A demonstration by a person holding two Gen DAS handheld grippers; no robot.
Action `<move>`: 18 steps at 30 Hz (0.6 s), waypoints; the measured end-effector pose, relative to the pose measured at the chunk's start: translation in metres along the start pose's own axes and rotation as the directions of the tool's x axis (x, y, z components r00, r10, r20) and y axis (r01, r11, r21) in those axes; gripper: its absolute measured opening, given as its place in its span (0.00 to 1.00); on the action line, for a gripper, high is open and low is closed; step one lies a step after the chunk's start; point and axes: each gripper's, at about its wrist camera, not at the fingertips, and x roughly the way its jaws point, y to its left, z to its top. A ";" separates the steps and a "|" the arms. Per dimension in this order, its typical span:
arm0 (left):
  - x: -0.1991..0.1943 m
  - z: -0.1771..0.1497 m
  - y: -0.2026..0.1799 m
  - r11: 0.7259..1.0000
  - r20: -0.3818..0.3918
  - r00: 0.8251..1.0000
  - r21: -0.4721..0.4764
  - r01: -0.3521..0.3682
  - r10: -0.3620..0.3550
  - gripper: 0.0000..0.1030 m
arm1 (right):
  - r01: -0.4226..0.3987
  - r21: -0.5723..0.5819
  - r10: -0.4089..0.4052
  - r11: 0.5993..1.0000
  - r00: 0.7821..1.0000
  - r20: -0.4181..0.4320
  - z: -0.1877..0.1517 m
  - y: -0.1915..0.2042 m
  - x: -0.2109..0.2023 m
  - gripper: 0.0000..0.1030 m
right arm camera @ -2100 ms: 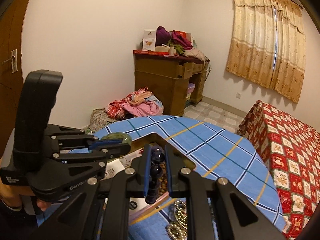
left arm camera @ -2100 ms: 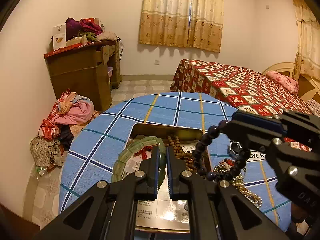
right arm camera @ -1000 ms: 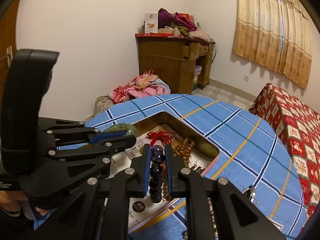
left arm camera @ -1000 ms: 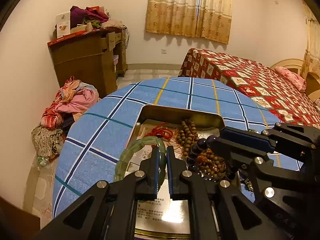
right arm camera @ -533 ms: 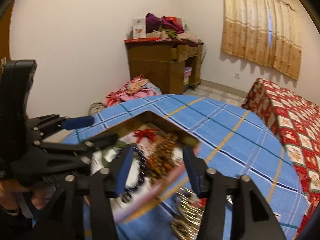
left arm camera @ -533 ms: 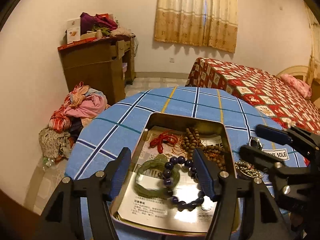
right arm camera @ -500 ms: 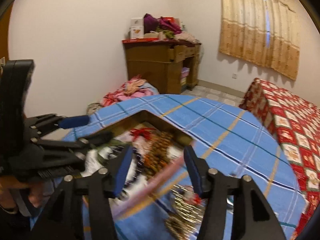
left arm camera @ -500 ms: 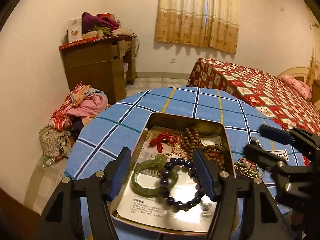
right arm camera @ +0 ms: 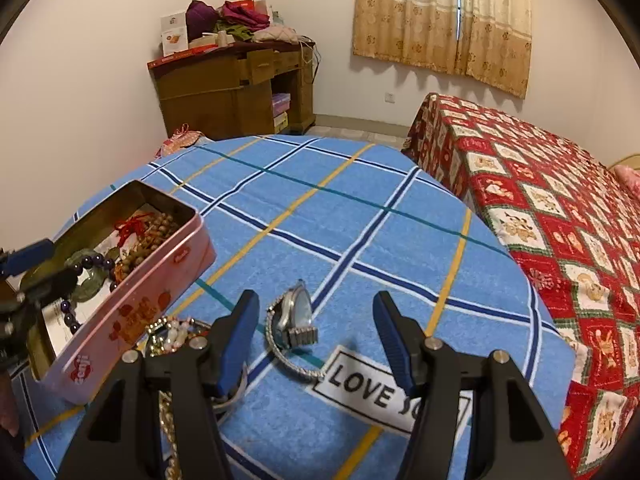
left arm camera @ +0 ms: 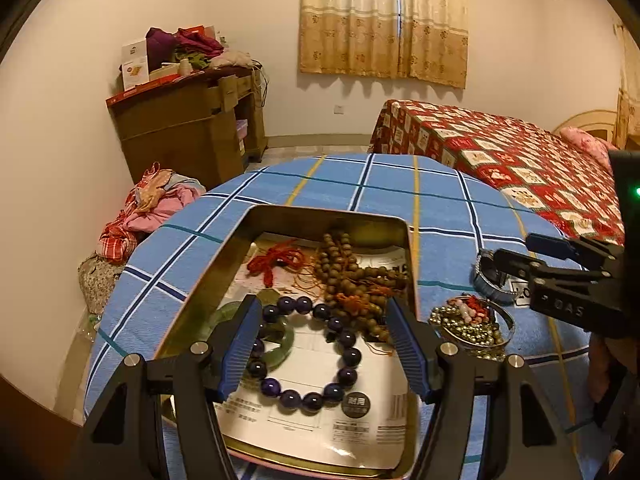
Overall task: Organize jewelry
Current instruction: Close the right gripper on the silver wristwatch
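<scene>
A pink tin box [left arm camera: 208,280] [right arm camera: 132,300] stands on the blue checked table. In it lie a dark purple bead bracelet [left arm camera: 308,396], a green jade bangle [left arm camera: 280,344], brown wooden beads [left arm camera: 356,276] and a red cord [left arm camera: 276,260]. My left gripper [left arm camera: 326,344] is open and empty above the tin. My right gripper [right arm camera: 316,336] is open and empty, right of the tin, over a silver wristwatch [right arm camera: 294,314] that lies on the cloth. It shows at the right of the left wrist view [left arm camera: 560,264].
A small dish of gold and pearl chains [left arm camera: 472,324] [right arm camera: 172,332] sits between the tin and the watch. A thin chain bracelet [right arm camera: 292,362] lies by the "LOVE" label. A red-quilted bed [right arm camera: 560,200], a wooden desk [right arm camera: 232,92] and a clothes pile [left arm camera: 148,208] surround the table.
Both grippers opened. The left one released the green bangle and the right one the purple bracelet into the tin. The right gripper then swung right, over the watch.
</scene>
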 end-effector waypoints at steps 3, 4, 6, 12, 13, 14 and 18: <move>-0.002 0.000 -0.003 1.000 0.003 1.000 0.015 0.003 -0.004 0.63 | -0.015 -0.006 0.015 1.000 0.999 -0.039 0.000 0.001 0.012 0.59; -0.003 0.001 -0.004 1.000 0.007 1.000 0.018 0.003 -0.003 0.63 | -0.022 -0.004 0.021 1.000 0.998 -0.064 0.000 0.002 0.017 0.52; -0.006 0.002 -0.006 1.000 0.015 1.000 0.023 0.009 -0.010 0.63 | -0.044 0.014 0.045 0.999 0.992 -0.116 0.000 -0.001 0.028 0.36; -0.011 0.002 -0.021 0.998 0.032 0.999 0.053 0.025 -0.026 0.63 | -0.057 -0.003 0.056 0.998 0.992 -0.111 -0.006 -0.001 0.020 0.20; -0.011 0.001 -0.024 0.998 0.034 0.999 0.057 0.028 -0.030 0.63 | -0.054 -0.005 0.053 0.999 0.993 -0.105 -0.009 -0.001 0.016 0.20; -0.012 0.001 -0.026 0.998 0.035 0.999 0.057 0.032 -0.034 0.63 | -0.050 -0.003 0.050 0.999 0.994 -0.098 -0.010 -0.002 0.012 0.20; -0.018 -0.003 -0.037 0.996 0.041 0.997 0.069 0.059 -0.061 0.63 | -0.044 0.012 0.045 0.999 0.998 -0.052 -0.022 -0.009 -0.015 0.19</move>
